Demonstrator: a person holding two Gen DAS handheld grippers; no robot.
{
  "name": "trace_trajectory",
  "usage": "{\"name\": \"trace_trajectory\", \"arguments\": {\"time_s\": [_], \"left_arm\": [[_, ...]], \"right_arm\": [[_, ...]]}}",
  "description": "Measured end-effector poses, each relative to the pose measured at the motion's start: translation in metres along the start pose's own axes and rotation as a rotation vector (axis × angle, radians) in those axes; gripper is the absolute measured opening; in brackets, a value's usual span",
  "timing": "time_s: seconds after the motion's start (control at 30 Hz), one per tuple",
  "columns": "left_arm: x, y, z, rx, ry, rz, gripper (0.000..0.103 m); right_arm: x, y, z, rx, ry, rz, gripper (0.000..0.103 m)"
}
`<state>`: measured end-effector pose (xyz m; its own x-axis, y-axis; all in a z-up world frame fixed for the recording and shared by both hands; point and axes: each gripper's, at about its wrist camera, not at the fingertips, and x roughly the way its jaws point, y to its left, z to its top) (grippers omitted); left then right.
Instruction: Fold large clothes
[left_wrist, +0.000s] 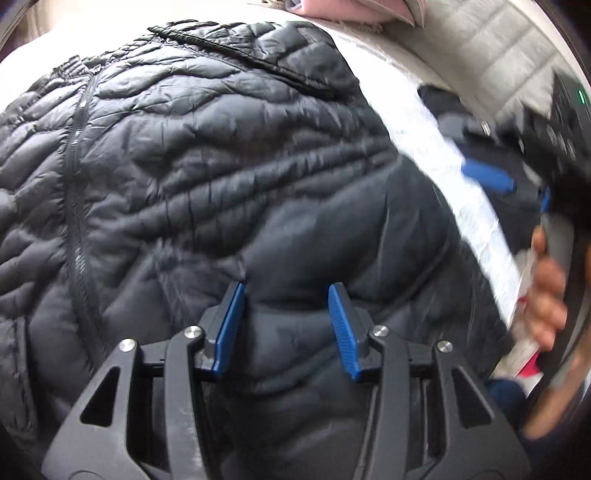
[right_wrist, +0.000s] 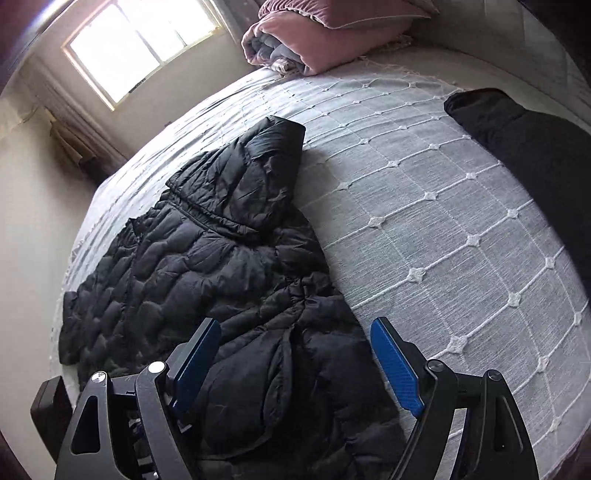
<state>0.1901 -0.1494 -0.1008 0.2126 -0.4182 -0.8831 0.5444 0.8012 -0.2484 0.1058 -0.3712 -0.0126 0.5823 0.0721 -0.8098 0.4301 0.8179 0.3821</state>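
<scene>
Each gripper (left_wrist: 286, 291) (right_wrist: 295, 328) has black linkage arms, silver screws and ribbed blue pads (left_wrist: 341, 328).

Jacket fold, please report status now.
Left gripper open over black puffer jacket. Right gripper open, holding nothing. Jacket spread on bedspread, unfolded. Nothing blocking.

A home bedroom: wide bed (right_wrist: 443, 206) under a grey tufted coverlet, pink folded quilt (right_wrist: 295, 48) at top centre, bright window (right_wrist: 140, 44) with curtain (right_wrist: 70, 144) upper left.
</scene>
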Motion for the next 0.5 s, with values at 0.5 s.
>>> {"name": "trace_trajectory", "arguments": {"time_s": [0.5], "left_arm": [[-0.1, 0.091, -0.031, -0.171, -0.144, 0.192, 0.061]], "right_arm": [[0.037, 0.088, -0.067, -0.623, 0.139, -0.151, 0.061]]}}
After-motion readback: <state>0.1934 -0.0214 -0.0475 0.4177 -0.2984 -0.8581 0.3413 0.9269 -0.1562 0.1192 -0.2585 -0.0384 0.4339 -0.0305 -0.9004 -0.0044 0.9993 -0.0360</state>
